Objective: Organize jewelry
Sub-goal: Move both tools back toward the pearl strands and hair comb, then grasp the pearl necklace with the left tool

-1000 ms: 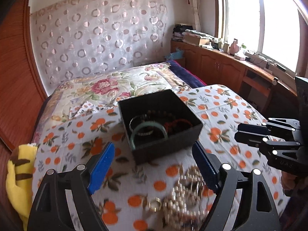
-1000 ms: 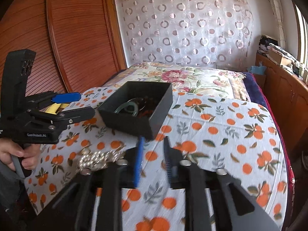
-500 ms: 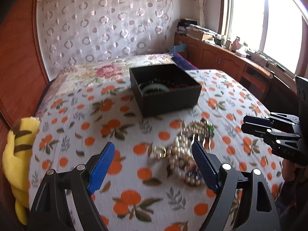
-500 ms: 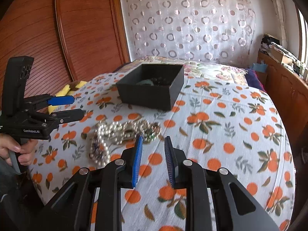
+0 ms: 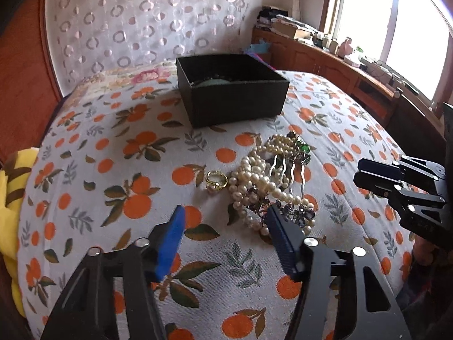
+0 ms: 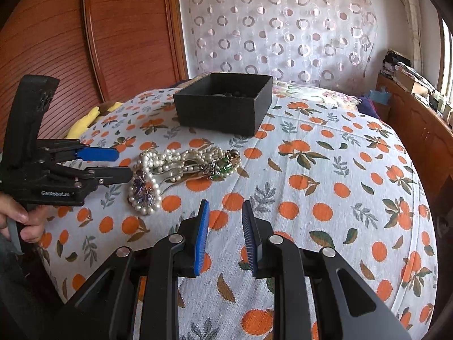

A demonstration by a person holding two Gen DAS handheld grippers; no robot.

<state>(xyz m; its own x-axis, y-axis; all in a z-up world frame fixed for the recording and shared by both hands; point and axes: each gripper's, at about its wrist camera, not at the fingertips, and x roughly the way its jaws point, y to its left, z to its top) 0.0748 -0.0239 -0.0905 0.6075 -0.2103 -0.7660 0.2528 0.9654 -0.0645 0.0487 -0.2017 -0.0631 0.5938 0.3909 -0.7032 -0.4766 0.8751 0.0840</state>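
Observation:
A heap of jewelry lies on the orange-print cloth: pearl strands [image 5: 254, 174] [image 6: 170, 158], a purple-stone piece [image 5: 300, 212] [image 6: 143, 188], a green-stone comb [image 5: 301, 150] [image 6: 223, 167] and a gold ring [image 5: 216, 180]. A black open box [image 5: 232, 96] [image 6: 223, 103] stands behind the heap and holds a green bangle. My left gripper [image 5: 226, 226] [image 6: 116, 164] is open and empty, low over the heap's near edge. My right gripper [image 6: 225, 222] [image 5: 371, 174] is open and empty, to the right of the heap.
A yellow plush toy [image 5: 14, 175] lies at the cloth's left edge. A wooden wardrobe [image 6: 85, 42] stands on the left. A wooden sideboard with clutter [image 5: 339, 65] runs along the window on the right. A floral quilt [image 5: 136, 76] lies behind the box.
Both grippers have drawn back from the box and come lower. The jewelry heap now lies just ahead of the left gripper. The right gripper's jaws have opened wider.

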